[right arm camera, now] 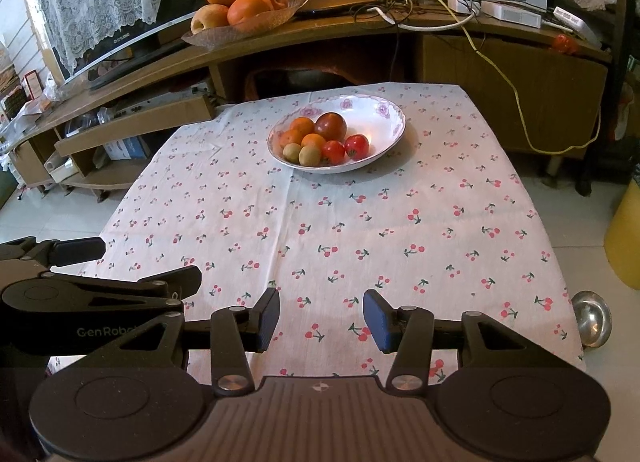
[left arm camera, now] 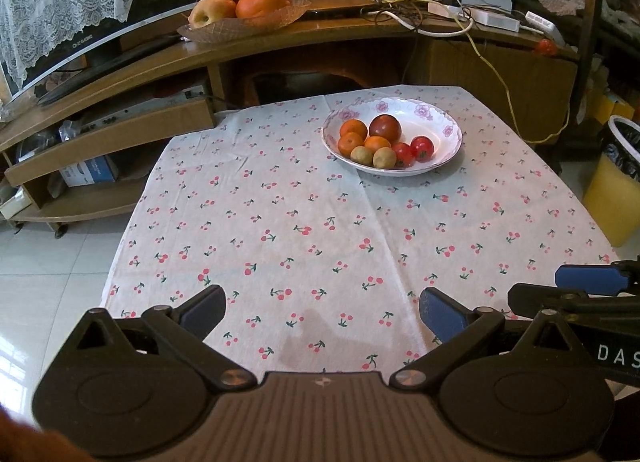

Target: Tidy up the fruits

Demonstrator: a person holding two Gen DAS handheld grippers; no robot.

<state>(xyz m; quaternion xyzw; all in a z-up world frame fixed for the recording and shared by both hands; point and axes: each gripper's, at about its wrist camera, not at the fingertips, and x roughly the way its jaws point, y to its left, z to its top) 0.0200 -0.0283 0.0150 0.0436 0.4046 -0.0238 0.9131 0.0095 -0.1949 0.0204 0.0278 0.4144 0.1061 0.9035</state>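
Our left gripper (left arm camera: pixel 322 312) and right gripper (right arm camera: pixel 320 320) both hover spread and empty over the near edge of the desk (right arm camera: pixel 400 221). Every small fruit we see already lies in the flowered bowl (right arm camera: pixel 384 129) at the far side: mandarins (right arm camera: pixel 302 126), a dark plum (right arm camera: pixel 330 125), two cherry tomatoes (right arm camera: pixel 357 146), two greenish fruits (right arm camera: pixel 309 155). This fits sorting finished or about to begin. Nothing blocks the reach; a fruit tray (right arm camera: pixel 240 27) sits on the shelf behind
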